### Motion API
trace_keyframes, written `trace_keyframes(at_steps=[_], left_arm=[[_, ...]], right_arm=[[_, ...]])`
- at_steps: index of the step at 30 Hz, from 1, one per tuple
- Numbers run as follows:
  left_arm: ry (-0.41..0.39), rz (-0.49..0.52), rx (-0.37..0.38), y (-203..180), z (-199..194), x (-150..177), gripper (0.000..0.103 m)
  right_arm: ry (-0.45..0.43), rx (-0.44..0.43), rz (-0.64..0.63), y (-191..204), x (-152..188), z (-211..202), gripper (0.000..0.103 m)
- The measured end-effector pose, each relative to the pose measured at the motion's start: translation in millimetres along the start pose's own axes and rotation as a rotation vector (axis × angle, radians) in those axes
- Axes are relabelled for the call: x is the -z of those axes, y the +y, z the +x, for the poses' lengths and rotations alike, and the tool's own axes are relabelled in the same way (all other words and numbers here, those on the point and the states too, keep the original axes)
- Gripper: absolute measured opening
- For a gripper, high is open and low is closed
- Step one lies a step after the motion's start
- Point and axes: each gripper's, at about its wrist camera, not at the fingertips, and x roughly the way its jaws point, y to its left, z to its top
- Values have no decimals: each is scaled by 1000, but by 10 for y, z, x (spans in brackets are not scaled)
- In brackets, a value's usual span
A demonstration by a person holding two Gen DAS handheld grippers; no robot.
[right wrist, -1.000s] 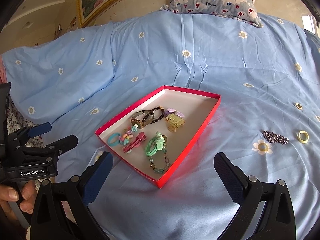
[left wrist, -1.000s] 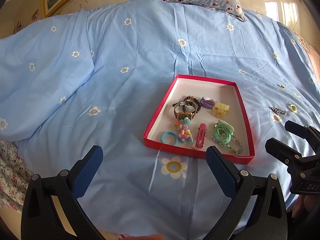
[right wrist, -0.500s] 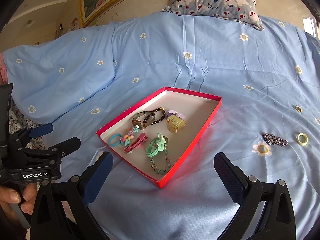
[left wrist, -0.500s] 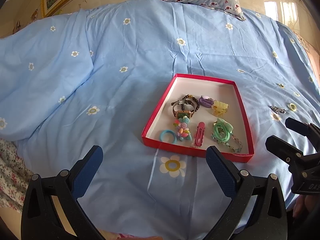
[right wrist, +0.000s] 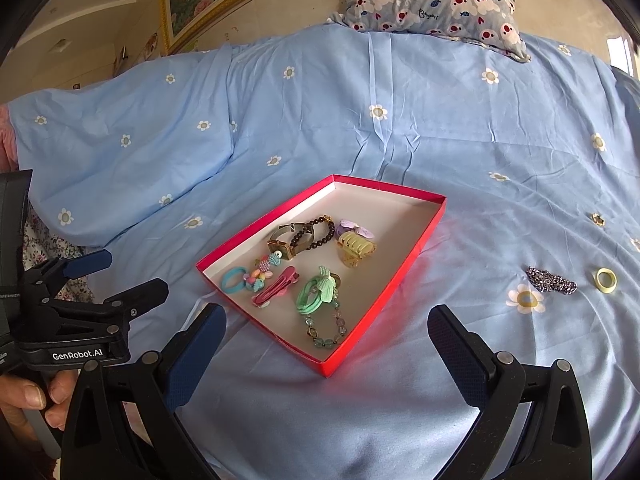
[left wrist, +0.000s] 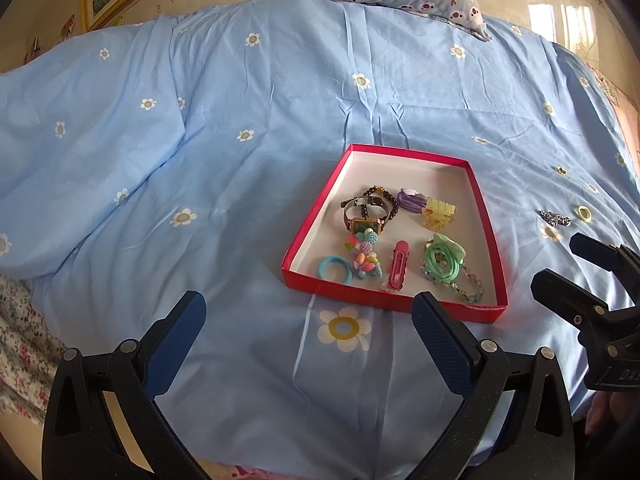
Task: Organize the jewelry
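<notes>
The right gripper (right wrist: 326,344) is spread wide and holds nothing. It hangs low over the blue bed cover (right wrist: 460,128). The left gripper (left wrist: 308,330) is spread wide too, and it is empty. A hand (right wrist: 28,400) holds its handle at about 8 o'clock in the right view.

Just past both grippers, toward 12 o'clock, sits the red tray (right wrist: 384,292). It already holds many small things: a watch (left wrist: 366,222), a dark bead bracelet (right wrist: 316,232), a yellow claw clip (right wrist: 356,248), a pink hair clip (right wrist: 276,286), a blue ring band (right wrist: 233,280), a green hair tie (right wrist: 316,294) and a glass bead string (right wrist: 326,330).

Two things are not in the tray yet. In the right view, at about 2 o'clock from the right gripper, a silver chain piece (right wrist: 552,280) lies on the cover. Just beside it, farther right, lies a pale yellow ring (right wrist: 606,280). They are near each other but do not touch.

I think these two go in next. The chain piece looks light and floppy, so it may droop or slip; pinching it across its middle seems best. The ring looks small, hard and smooth. It lies flat on soft cloth, so the fingers may need to press down a little and pinch its rim. The cover could bunch up and get pinched too.
</notes>
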Motion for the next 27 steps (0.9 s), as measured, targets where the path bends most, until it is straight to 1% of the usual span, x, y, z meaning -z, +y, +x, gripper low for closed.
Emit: trace_keyframes(at_steps=[27], left_arm=[[3,0,2,-17,-8,14,103]], right_arm=[[-6,0,0,13,2,-9,102]])
